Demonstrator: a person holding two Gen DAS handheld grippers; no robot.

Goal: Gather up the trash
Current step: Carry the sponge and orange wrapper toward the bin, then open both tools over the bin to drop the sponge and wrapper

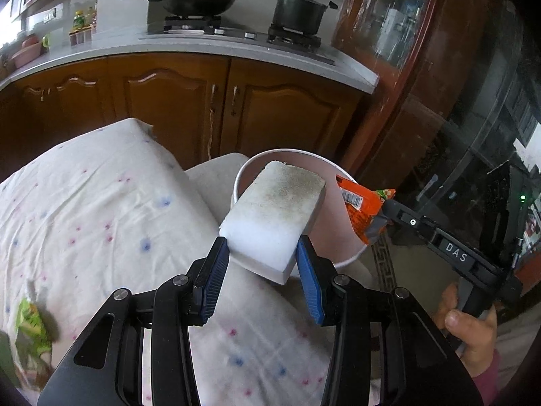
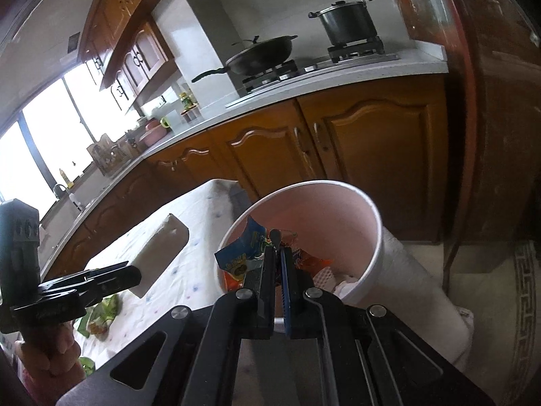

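while the left gripper (image 1: 262, 247) grasps a white sponge (image 1: 277, 216), the right gripper (image 2: 278, 253) clenches an orange wrapper (image 1: 363, 211) over the bin (image 2: 372, 237).

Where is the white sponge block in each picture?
Left wrist view: the sponge block sits in the middle, pinched by the left tool, in front of the bin.
Right wrist view: it is at the left, over the table.
Shared landmark: the grey pot on the stove.

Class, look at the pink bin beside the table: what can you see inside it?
Inside the pink bin lie a blue wrapper, orange wrappers and white crumpled paper. The right tongs cover the middle, so anything beneath stays hidden.
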